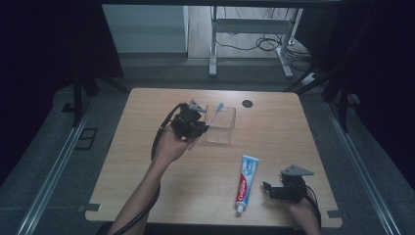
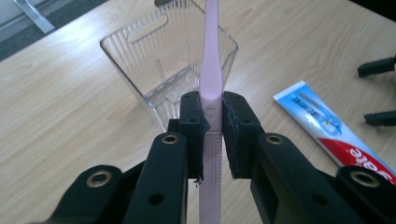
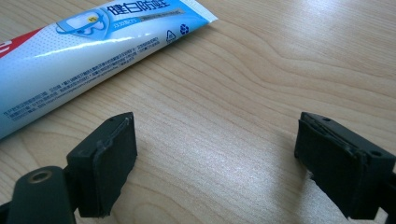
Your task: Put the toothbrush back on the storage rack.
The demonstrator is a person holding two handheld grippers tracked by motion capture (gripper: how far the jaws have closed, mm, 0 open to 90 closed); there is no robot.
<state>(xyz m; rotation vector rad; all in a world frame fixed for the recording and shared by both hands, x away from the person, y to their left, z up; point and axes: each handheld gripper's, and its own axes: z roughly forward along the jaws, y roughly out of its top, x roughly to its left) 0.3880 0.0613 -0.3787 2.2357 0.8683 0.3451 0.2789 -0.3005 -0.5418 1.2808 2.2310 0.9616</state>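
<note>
My left gripper (image 1: 198,128) (image 2: 213,112) is shut on a pink toothbrush (image 2: 211,70) (image 1: 213,115), its pads pressing the handle on both sides. The brush points away from the jaws and its head reaches over the rim of a clear ribbed plastic cup (image 1: 220,125) (image 2: 161,70) standing at the table's middle. A toothpaste tube (image 1: 246,181) (image 2: 336,135) (image 3: 84,51), blue, white and red, lies flat near the front edge. Beside it on the right, my right gripper (image 1: 270,190) (image 3: 215,163) rests low over the wood, open, with nothing between its pads.
The wooden table (image 1: 274,142) has a round black grommet (image 1: 247,103) at the back. Beyond the far edge stand a desk frame's metal legs (image 1: 213,44) and loose cables on the floor. Dark curtains close in both sides.
</note>
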